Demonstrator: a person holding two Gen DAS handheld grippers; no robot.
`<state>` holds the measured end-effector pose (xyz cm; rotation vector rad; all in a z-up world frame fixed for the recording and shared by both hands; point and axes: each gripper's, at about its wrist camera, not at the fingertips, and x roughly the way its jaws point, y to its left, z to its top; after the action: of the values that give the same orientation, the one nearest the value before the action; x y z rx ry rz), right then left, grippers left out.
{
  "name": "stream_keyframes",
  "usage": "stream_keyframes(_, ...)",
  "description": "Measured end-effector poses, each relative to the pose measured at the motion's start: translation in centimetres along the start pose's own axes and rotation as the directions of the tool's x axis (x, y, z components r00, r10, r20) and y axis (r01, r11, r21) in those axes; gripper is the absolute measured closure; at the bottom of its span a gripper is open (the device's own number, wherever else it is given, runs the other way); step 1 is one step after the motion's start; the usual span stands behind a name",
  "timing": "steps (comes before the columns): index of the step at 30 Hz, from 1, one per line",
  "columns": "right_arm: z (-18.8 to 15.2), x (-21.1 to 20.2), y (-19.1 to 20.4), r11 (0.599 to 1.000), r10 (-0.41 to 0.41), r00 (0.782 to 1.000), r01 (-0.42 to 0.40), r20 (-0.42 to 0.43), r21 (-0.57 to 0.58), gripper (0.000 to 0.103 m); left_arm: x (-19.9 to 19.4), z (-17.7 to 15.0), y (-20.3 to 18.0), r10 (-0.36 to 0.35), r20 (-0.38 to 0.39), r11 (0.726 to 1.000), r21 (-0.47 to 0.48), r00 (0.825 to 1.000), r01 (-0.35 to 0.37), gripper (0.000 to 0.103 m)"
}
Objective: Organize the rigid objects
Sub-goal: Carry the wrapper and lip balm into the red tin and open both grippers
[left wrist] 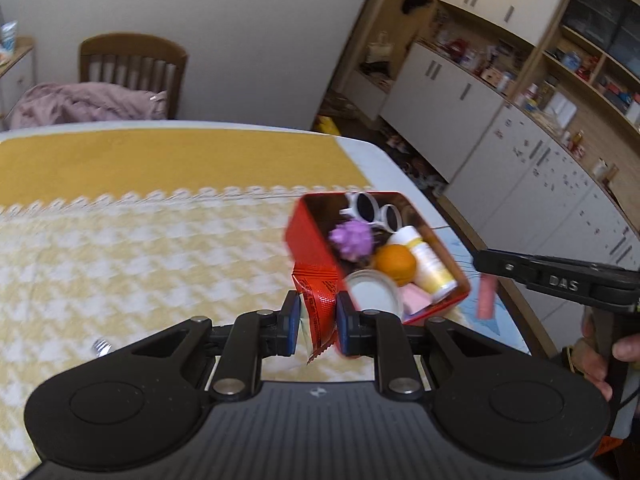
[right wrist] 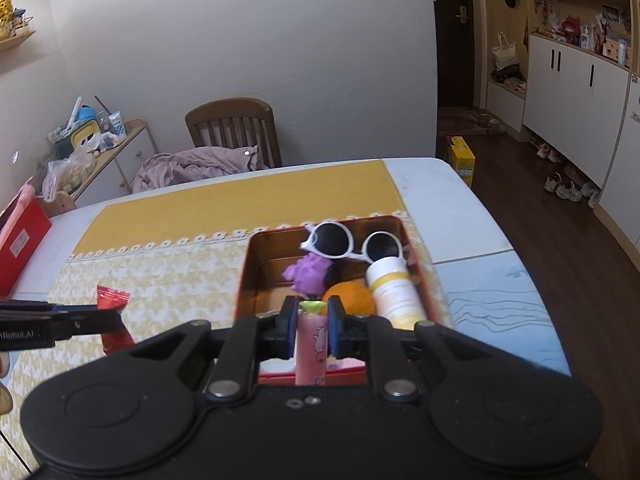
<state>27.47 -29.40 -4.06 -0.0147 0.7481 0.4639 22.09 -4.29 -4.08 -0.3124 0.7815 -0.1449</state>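
My left gripper [left wrist: 318,316] is shut on a red snack packet [left wrist: 316,300], just left of the open red tin [left wrist: 308,236]. Inside the tin lie white sunglasses [left wrist: 376,210], a purple ball [left wrist: 352,238], an orange [left wrist: 394,262], a white-and-yellow bottle [left wrist: 428,264] and a white lid [left wrist: 372,292]. In the right wrist view my right gripper [right wrist: 313,314] is shut on a pink tube [right wrist: 312,344] with a green cap, over the near end of the tin [right wrist: 246,280]. The left gripper [right wrist: 116,318] with the packet [right wrist: 112,298] shows at the left there.
The tin rests on a yellow-and-white cloth [right wrist: 180,272] near the table's right edge [right wrist: 500,248]. A red box [right wrist: 20,240] sits at the table's far left. Behind the table stands a wooden chair [right wrist: 236,124] with a pink garment [right wrist: 192,168]. Cabinets line the right wall.
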Motion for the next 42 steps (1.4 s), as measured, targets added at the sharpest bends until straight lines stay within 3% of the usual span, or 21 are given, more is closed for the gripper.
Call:
stream_keyframes(13, 1.3, 3.2, -3.5, 1.000, 0.010, 0.999, -0.011, -0.033, -0.025, 0.089, 6.8, 2.9, -4.4, 0.004, -0.039, 1.000, 0.014, 0.999, -0.003, 0.084)
stream_keyframes(26, 1.2, 6.6, -5.1, 0.997, 0.046, 0.995, -0.051, -0.083, -0.056, 0.089, 13.8, 4.3, -6.9, 0.119, -0.093, 0.990, 0.081, 0.989, -0.112, 0.084)
stream_keyframes(34, 0.5, 7.4, -5.2, 0.992, 0.084, 0.989, -0.094, -0.123, -0.082, 0.089, 16.1, 4.2, -6.8, 0.139, -0.130, 0.989, 0.076, 0.982, -0.130, 0.084)
stream_keyframes(42, 0.0, 8.3, -5.2, 0.990, 0.073, 0.985, -0.090, -0.159, -0.108, 0.088, 17.3, 3.8, -7.0, 0.145, -0.152, 0.989, 0.058, 0.978, -0.138, 0.084)
